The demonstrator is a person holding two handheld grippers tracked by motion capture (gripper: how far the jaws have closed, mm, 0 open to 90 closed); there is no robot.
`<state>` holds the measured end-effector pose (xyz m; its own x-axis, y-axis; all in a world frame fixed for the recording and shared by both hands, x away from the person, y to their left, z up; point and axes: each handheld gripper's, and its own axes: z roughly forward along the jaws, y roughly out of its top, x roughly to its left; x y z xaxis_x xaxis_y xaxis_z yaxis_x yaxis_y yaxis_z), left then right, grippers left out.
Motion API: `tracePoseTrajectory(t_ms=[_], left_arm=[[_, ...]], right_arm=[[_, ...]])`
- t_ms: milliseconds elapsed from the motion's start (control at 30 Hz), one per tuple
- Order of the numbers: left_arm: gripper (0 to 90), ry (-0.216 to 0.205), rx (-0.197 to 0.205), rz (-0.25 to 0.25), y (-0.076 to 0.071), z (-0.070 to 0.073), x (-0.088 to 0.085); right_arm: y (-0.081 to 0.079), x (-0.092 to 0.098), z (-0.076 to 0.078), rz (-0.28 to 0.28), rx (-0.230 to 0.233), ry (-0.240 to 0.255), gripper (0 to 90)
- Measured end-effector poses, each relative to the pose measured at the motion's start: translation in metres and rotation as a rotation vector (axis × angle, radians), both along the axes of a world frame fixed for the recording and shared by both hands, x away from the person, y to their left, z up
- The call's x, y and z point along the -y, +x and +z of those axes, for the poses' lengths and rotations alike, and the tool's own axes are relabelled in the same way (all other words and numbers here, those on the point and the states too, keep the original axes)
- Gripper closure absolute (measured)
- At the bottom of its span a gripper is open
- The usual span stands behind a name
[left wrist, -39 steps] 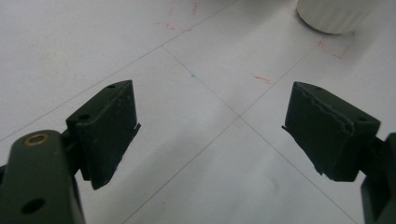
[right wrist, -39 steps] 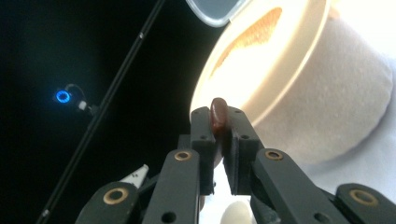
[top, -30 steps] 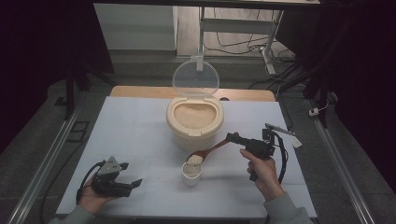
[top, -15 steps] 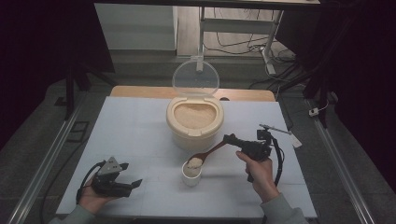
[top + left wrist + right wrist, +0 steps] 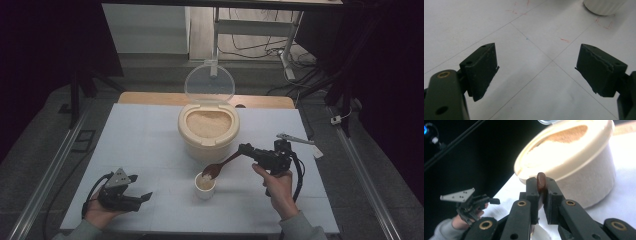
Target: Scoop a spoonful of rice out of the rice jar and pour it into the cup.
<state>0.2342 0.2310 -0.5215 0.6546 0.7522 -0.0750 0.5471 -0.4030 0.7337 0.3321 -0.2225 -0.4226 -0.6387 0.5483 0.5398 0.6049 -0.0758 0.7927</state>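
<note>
Spoon (image 5: 222, 166), pinched in the right gripper (image 5: 248, 149), has tipped lower ahead over the cup (image 5: 205, 185), apparently emptying; left gripper (image 5: 141, 192) idles, jaws spread.

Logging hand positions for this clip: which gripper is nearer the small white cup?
Right. The right gripper holds the wooden spoon with its bowl over the small white cup. The left gripper rests on the table off to the cup's left, jaws open.
</note>
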Motion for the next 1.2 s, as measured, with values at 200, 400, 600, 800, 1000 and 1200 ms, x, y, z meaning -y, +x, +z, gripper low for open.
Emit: tracePoseTrajectory(t_ms=[200,400,600,800,1000,1200], left_arm=[[17.1,0.002,0.001,-0.001,0.000,0.000,0.000],[17.1,0.001,0.001,0.001,0.000,0.000,0.000],[17.1,0.000,0.003,0.003,0.000,0.000,0.000],[17.1,-0.001,0.002,0.003,0.000,0.000,0.000],[17.1,-0.001,0.003,0.004,0.000,0.000,0.000],[17.1,-0.001,0.003,0.008,0.000,0.000,-0.001]], right_arm=[[-0.010,-0.005,0.009,0.040,0.106,-0.039,83.0],[-0.010,-0.007,0.008,0.052,0.118,-0.029,83.0],[-0.009,-0.001,0.007,0.047,0.128,-0.003,83.0],[-0.012,0.009,0.013,0.030,0.160,0.015,83.0],[-0.013,0.018,0.019,0.022,0.189,0.022,83.0],[-0.015,0.027,0.025,0.012,0.215,0.009,83.0]])
